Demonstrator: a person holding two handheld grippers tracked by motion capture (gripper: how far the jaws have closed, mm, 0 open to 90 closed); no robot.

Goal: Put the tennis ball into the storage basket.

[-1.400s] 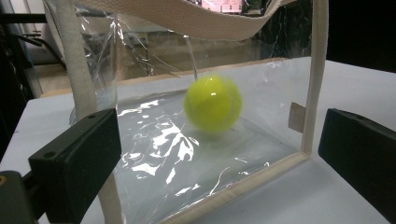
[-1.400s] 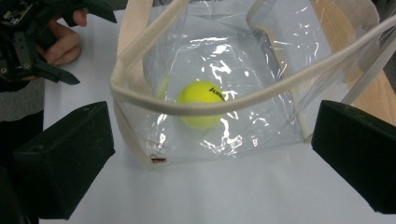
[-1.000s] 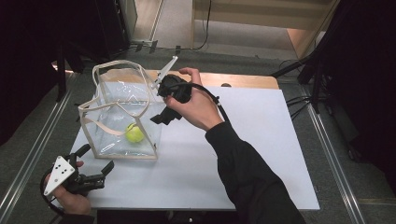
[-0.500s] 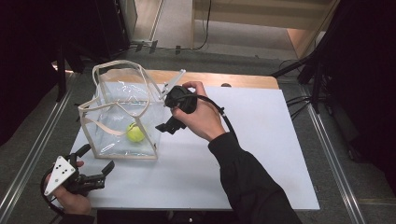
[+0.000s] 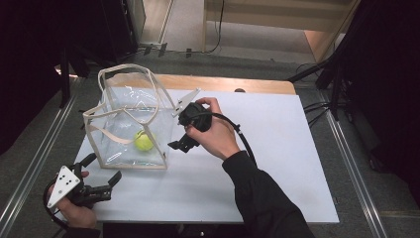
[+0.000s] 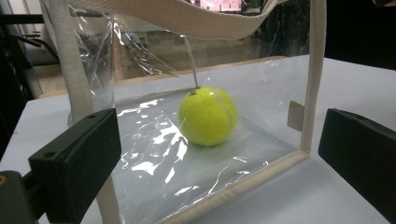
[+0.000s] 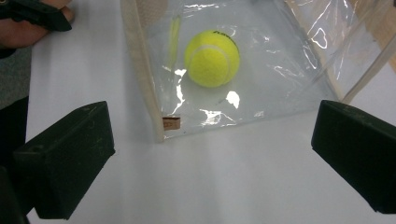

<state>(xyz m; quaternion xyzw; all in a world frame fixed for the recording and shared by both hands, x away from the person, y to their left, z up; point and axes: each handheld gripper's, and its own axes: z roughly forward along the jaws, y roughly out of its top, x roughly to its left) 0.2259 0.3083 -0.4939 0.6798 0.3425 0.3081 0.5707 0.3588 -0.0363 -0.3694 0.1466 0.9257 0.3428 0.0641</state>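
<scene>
High view: clear tote bag (image 5: 130, 126) with cream webbing trim standing upright on white table (image 5: 277, 163), toward its left end, mouth up, handles (image 5: 124, 74) arching above. Tennis ball (image 5: 143, 141) resting on bag floor, near the front wall. Right gripper (image 5: 179, 144) just beside bag's right front corner, jaws spread, nothing between them, pointing down and left toward bag's base. Left gripper (image 5: 103, 174) at table's near-left edge, apart from bag's front wall, jaws spread and empty, aimed at bag. Right gripper view: ball (image 7: 212, 51) seen through clear side wall, bag's corner seam (image 7: 144, 79) between the jaws but short of them; other hand (image 7: 28, 28) at top left. Left gripper view: ball (image 6: 208, 115) behind front panel, trim edge (image 6: 243, 186) low between the jaws. Step in hand, judged: ball placed, right gripper clearing the bag, or setting up for a grip on the trim. Best done by avoiding the thin film, which likely crumples and slips; going for webbing seam or handle instead. Keep jaws wide until seam sits fully inside, then close square on it. Bag light, likely to slide or tip if nudged at the corner; steady with left gripper on front trim if lifting. Pose: right forearm (image 5: 257, 198) in dark sleeve reaching diagonally from bottom centre, wrist bent down and left, cable (image 5: 237, 131) looping over hand. Left hand (image 5: 74, 210) low at table edge, gripper level, grey plate (image 5: 60, 184) up.
</scene>
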